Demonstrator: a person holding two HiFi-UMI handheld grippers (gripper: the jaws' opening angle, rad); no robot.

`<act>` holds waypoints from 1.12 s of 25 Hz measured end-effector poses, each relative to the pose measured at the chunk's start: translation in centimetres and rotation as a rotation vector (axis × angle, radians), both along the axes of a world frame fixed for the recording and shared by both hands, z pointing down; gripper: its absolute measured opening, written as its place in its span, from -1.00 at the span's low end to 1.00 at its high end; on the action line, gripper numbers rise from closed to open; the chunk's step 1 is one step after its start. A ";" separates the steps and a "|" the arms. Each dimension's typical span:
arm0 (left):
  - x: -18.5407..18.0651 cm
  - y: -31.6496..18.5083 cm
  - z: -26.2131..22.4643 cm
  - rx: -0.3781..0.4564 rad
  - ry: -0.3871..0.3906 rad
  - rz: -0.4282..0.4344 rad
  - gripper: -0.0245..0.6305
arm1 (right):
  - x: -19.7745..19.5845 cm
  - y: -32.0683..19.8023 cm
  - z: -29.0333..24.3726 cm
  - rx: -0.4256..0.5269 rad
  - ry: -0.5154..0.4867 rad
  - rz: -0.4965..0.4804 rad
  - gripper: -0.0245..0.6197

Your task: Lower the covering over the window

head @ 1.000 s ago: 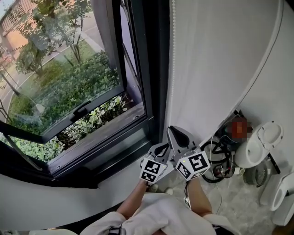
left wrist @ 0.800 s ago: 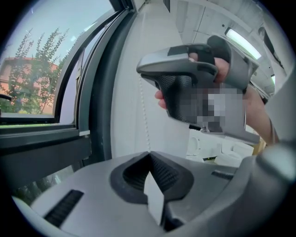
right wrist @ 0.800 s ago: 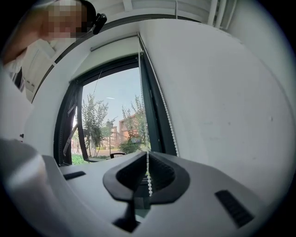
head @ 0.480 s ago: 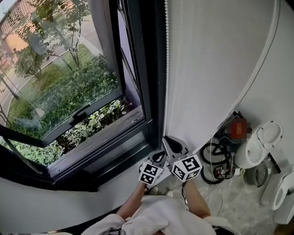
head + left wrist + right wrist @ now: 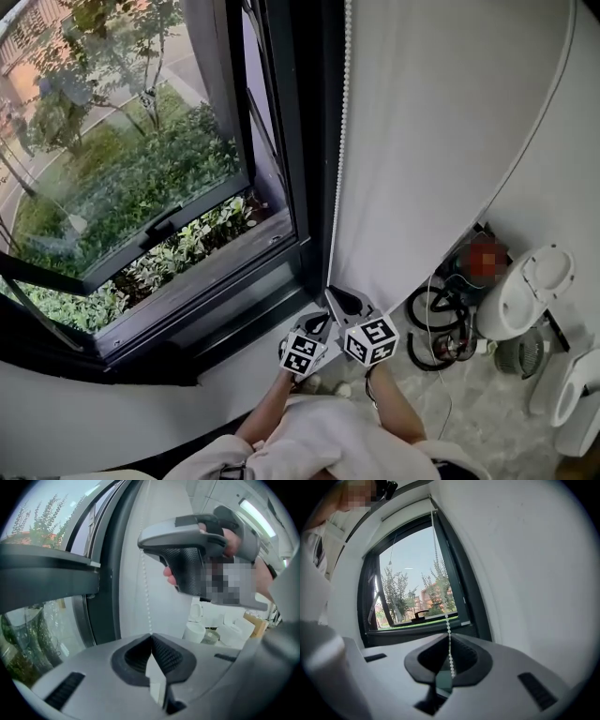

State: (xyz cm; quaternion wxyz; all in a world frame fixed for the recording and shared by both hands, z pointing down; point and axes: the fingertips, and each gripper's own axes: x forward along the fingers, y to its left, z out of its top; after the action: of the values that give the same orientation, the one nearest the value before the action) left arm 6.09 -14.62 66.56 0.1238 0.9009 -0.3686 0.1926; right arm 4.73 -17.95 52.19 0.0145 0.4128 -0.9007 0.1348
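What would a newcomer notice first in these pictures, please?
A white bead chain hangs beside the dark window frame, with the right hand-held gripper and the left hand-held gripper both shut on it low down. Left of it, the tilted-open window shows green shrubs and trees outside.

The bead chain [image 5: 341, 122] was white. The window frame [image 5: 314, 112] was black, and the wall [image 5: 450, 122] beside it was plain white. The left gripper [image 5: 315, 323] and right gripper [image 5: 334, 293] had light grey bodies, black cross-hatched pads [image 5: 166, 656] and cubes [image 5: 371, 340] bearing black-and-white square markers. The foliage [image 5: 141, 178] outside was green. The floor [image 5: 469, 412] was pale with faint marbling. The cables [image 5: 419, 302] were black.
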 end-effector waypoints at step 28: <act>-4.6 -0.6 -26.8 0.405 0.225 0.002 -0.58 | -0.9 1.7 2.9 -0.053 0.019 -0.037 -0.90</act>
State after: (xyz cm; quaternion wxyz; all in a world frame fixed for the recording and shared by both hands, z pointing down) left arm 1.47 -15.24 39.77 -0.0193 0.9235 -0.3829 0.0133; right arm 3.83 -16.27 55.10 0.0364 0.3969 -0.9040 0.1545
